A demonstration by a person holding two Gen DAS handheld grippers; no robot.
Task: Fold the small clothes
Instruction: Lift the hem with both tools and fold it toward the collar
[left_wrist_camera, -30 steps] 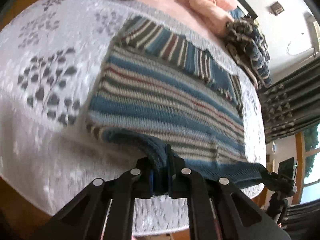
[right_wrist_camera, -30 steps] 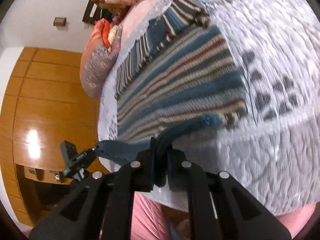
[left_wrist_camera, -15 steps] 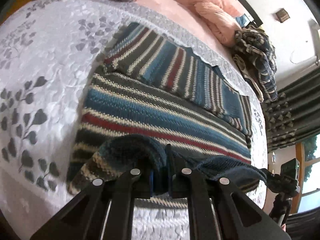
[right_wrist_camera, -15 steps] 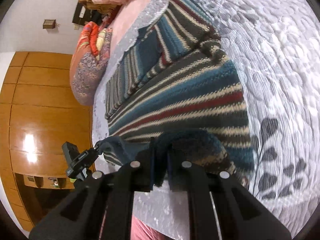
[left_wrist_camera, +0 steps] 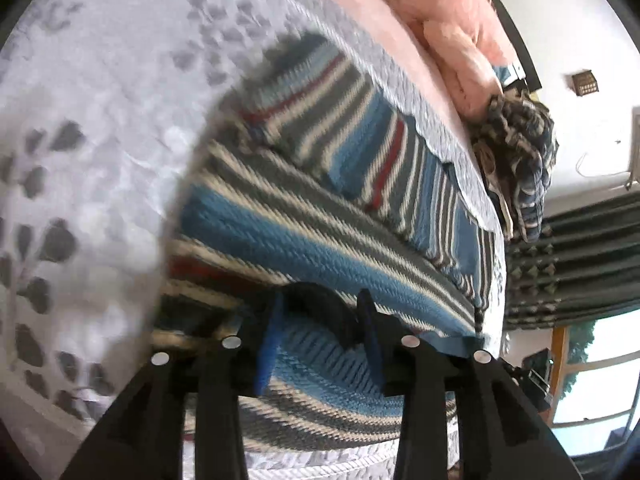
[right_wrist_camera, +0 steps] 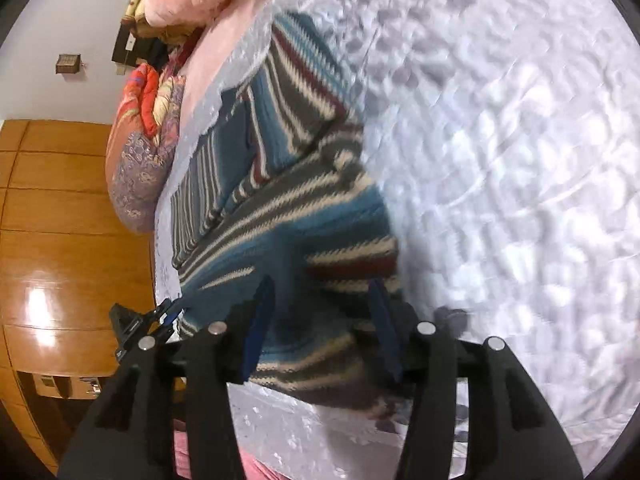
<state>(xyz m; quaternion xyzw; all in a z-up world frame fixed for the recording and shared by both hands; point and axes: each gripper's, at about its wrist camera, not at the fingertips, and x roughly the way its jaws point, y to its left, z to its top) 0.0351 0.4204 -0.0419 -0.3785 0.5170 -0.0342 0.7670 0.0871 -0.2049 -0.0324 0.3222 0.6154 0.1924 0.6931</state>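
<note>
Left wrist view: left gripper (left_wrist_camera: 320,340) and right gripper (right_wrist_camera: 320,320), jaws spread over the striped sweater (left_wrist_camera: 320,240) on the bed cover (left_wrist_camera: 100,120) (hem folded up, I judge), next re-grip for 2nd fold.

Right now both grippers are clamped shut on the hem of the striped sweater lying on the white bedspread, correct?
Not quite. The left gripper and right gripper both stand open, as each wrist view shows, their jaws spread over the striped sweater. It does lie on the white bedspread.
</note>
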